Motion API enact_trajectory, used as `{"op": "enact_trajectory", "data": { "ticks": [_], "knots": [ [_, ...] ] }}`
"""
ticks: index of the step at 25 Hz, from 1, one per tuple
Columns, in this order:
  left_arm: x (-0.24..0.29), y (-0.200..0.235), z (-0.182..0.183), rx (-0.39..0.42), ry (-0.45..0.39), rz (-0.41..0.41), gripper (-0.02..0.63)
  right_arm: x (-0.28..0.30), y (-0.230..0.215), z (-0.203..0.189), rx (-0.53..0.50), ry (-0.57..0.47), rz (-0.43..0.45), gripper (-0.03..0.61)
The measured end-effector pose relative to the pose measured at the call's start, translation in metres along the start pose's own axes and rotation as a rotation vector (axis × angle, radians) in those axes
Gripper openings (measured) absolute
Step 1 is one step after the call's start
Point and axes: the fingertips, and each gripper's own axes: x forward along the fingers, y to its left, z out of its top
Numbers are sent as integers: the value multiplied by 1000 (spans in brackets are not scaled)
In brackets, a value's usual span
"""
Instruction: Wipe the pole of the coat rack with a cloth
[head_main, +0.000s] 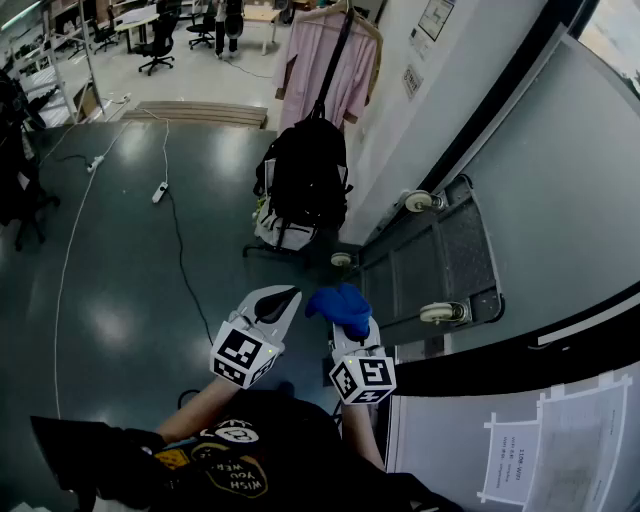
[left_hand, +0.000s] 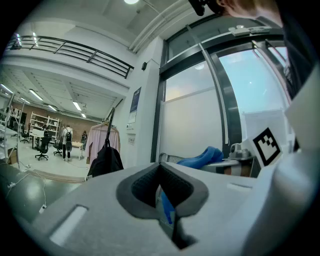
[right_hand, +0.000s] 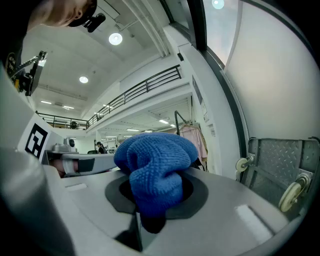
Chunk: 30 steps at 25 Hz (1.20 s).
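My right gripper (head_main: 347, 322) is shut on a bunched blue knitted cloth (head_main: 340, 308), which bulges out over its jaws (right_hand: 155, 167). Close beside it on the left, my left gripper (head_main: 283, 297) is shut with nothing in it (left_hand: 162, 189); the cloth (left_hand: 201, 157) shows past it to the right. The coat rack stands ahead against the white wall, apart from both grippers. It carries a black backpack (head_main: 305, 180) and a pink coat (head_main: 325, 60), and these hide most of its pole. The backpack (left_hand: 105, 160) and the coat (right_hand: 192, 137) also appear far off in the gripper views.
A grey flat cart (head_main: 440, 255) with caster wheels leans on the wall to the right of the rack. A power strip (head_main: 159, 191) and cables lie on the dark floor to the left. Office chairs stand far back. Papers (head_main: 515, 460) hang at bottom right.
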Motion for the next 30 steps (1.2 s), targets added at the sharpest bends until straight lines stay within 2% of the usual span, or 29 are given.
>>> {"op": "enact_trajectory", "data": {
  "ticks": [11,17,21,26,30],
  "knots": [
    [-9,20,-2,-17,-2,23,3,17,14,-6,-1,10,26,80],
    [-19,48,0,-25,-13,27,3,39,31,-10,41,-2,65,84],
    [-24,73,-7,-46,-10,22,3,59,36,-19,25,17,44,84],
    [-7,110,-13,-62,11,22,3,109,24,-23,2,54,34,84],
    [33,159,3,-35,-14,34,3,182,-5,0,-25,30,43,84]
  ]
}}
